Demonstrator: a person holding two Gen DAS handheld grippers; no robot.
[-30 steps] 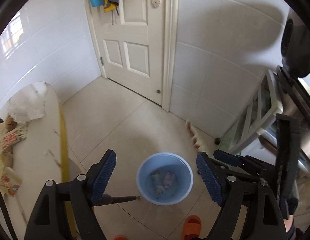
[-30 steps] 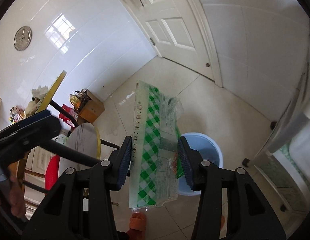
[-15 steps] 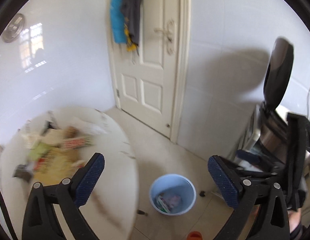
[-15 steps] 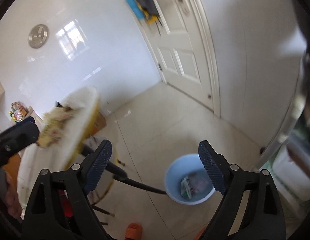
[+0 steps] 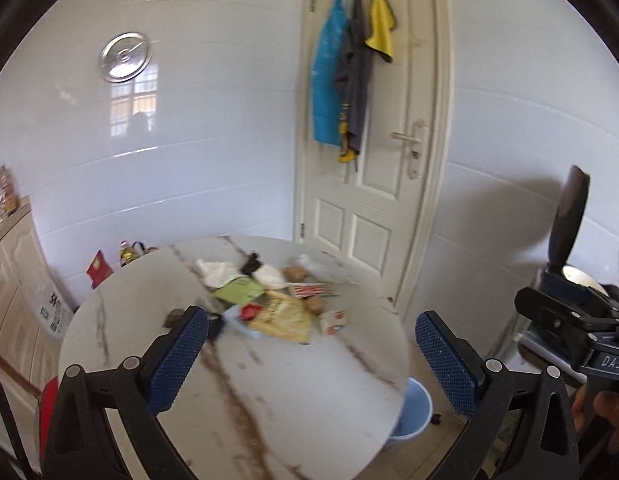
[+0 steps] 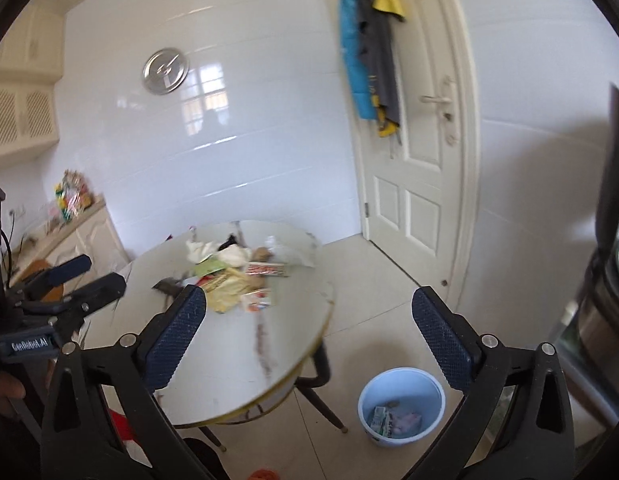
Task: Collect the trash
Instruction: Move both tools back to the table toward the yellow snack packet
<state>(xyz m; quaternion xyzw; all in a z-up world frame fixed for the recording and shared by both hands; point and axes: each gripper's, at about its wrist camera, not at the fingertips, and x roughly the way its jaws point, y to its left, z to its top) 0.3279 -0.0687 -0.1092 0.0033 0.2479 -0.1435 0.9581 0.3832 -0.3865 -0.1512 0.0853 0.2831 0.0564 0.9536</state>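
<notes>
With both grippers empty and aimed at the round table (image 5: 293, 380), the step in hand looks like reaching for the next piece of trash. On the left gripper (image 5: 311, 354) the fingers stand wide apart with nothing between them. On the right gripper (image 6: 309, 338) the jaws are opening, already wide, and nothing sits between them either.

What is left to collect lies in a pile of trash (image 5: 269, 296) on the far half of the table: a yellow wrapper (image 5: 283, 320), a green packet (image 5: 239, 292), white tissue (image 5: 217, 270), a red and white bar wrapper (image 5: 311, 290) and a small carton (image 5: 333, 322) on the side of the pile nearest the door. The blue bin (image 6: 401, 404) stands on the floor beside the table, on the door side, with a few scraps already in it.

To do this well, I would pick one loose piece at the edge of the pile, such as the carton, rather than dig into the middle. Bring the fingers down on either side of it and close only when it sits squarely between the pads. Thin wrappers lying flat on the table may slip, so pinch a raised edge. Both views are blurred, so the smaller bits cannot be told apart
</notes>
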